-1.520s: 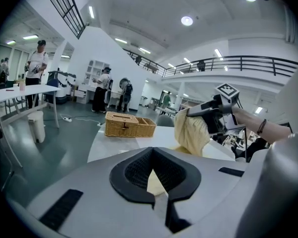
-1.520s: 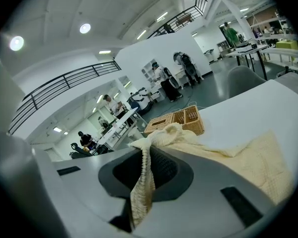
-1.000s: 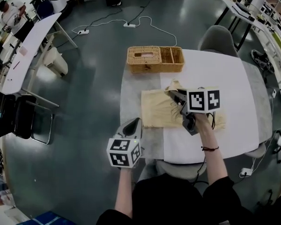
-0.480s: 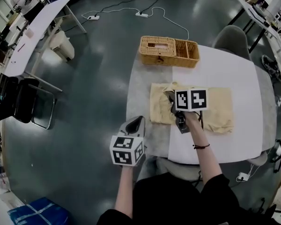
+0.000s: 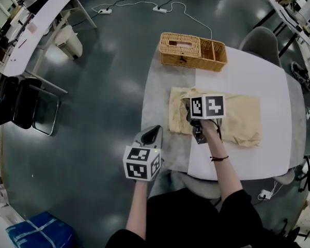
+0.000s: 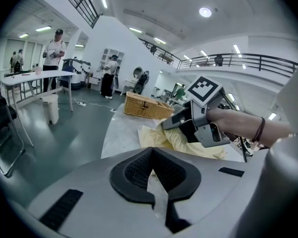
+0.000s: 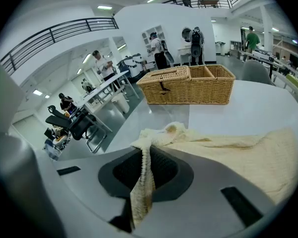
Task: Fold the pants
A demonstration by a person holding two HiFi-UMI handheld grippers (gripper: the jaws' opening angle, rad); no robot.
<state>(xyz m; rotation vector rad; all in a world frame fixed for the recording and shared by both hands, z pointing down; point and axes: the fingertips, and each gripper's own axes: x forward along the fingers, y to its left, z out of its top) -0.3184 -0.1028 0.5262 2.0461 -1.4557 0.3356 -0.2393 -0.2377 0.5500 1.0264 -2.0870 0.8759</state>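
Pinching a bunched fold of the cream pants (image 5: 237, 120), the right gripper (image 5: 188, 107) has its jaws nearly closed on the cloth, which runs up between the pads. The pants lie spread across the table (image 5: 243, 71), their gathered end at 9 o'clock. The left gripper (image 5: 151, 134) hovers at 8 o'clock of the pants, by the table's edge, jaws drawn together on nothing. A basket (image 5: 192, 49) stands at 11 o'clock, apart from the pants.
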